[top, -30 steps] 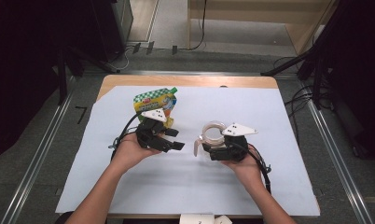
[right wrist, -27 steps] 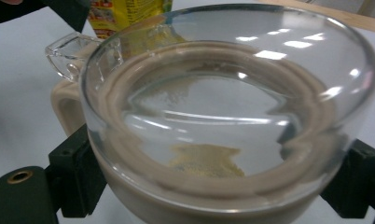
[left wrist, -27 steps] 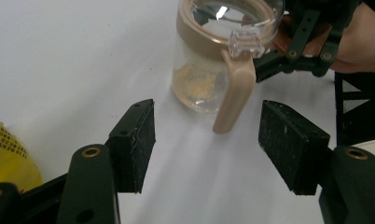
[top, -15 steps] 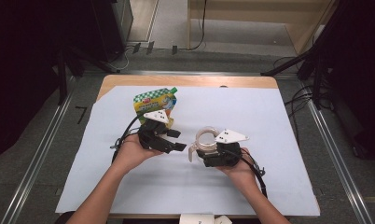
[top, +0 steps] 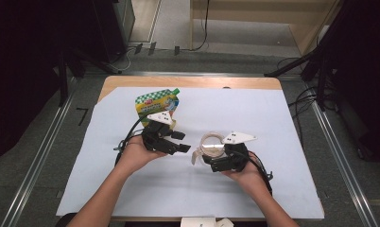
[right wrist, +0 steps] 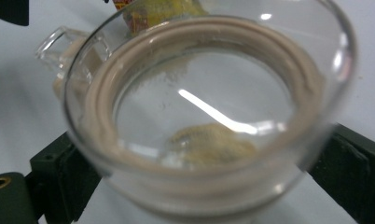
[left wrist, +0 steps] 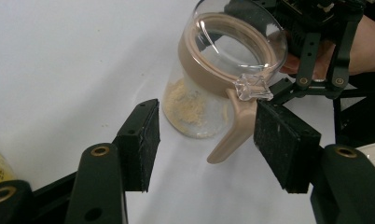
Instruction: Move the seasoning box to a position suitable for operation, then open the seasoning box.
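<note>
A clear glass jar [top: 211,144] with a tan seal ring and a tan clasp lever [left wrist: 232,128] lies tipped, a little yellowish powder [left wrist: 188,105] inside. My right gripper [top: 208,158] is shut on the jar; in the right gripper view its jaws sit on either side of the jar's body [right wrist: 209,121]. My left gripper [top: 182,142] points at the jar from the left. Its jaws have just been closing and stand open, with the clasp lever between them, close to the right pad [left wrist: 283,140]. The left pad [left wrist: 141,140] is apart from it.
A green and yellow spouted pouch [top: 157,101] lies on the white sheet [top: 273,123] behind the left gripper. The sheet covers a wooden table [top: 197,82]. Metal rails and cables run along the floor on both sides.
The right gripper has shifted slightly left and nearer with the jar, bringing its clasp up to the left gripper. The left hand has stayed in place.
</note>
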Tool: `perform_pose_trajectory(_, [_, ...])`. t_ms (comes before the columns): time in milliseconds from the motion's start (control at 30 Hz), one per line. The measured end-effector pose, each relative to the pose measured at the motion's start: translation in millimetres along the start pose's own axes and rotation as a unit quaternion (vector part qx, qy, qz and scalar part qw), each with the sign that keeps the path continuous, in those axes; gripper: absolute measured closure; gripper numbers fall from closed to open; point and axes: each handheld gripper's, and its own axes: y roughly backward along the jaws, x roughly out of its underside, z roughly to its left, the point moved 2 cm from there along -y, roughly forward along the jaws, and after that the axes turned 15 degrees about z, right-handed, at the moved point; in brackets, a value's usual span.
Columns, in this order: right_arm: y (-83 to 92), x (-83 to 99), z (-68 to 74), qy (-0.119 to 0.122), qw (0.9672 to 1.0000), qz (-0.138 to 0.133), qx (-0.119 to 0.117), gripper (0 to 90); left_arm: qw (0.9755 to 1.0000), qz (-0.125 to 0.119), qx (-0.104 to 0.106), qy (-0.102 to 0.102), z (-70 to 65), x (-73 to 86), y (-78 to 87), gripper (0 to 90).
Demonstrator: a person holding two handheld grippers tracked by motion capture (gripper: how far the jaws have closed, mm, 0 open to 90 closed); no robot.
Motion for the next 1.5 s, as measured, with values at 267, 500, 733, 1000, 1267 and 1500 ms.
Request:
perform_pose_trajectory(267, [23.4, 19.2, 7.9, 0.015, 0.9993, 0.034, 0.008, 9.2, 1.0000, 0.002, 0.004, 0.001, 0.0, 0.4, -1.0, 45.6])
perform_pose_trajectory(500, [51.2, 28.9, 8.6, 0.027, 0.9993, 0.024, -0.011, 28.0, 0.9999, -0.013, 0.008, -0.005, -4.8, -1.3, -1.5, 52.6])
perform_pose_trajectory(733, [62.0, 27.7, 0.5, 0.015, 0.9998, 0.011, -0.008, 53.1, 0.9999, 0.005, 0.011, -0.001, -9.1, -2.4, -10.8, 72.6])
perform_pose_trajectory(1000, [65.8, 27.1, -7.8, -0.019, 0.9995, 0.007, -0.024, 81.0, 0.9994, 0.018, 0.031, 0.001, -12.7, -4.7, -20.2, 90.0])
perform_pose_trajectory(1267, [63.2, 24.0, -6.7, -0.014, 0.9997, 0.010, -0.017, 90.0, 0.9997, 0.018, 0.012, -0.011, -13.6, -4.4, -22.5, 90.0])
perform_pose_trajectory(1500, [57.4, 22.2, -3.1, -0.007, 0.9998, 0.015, -0.013, 90.0, 0.9996, 0.019, 0.018, -0.005, -13.6, -4.3, -22.8, 90.0])
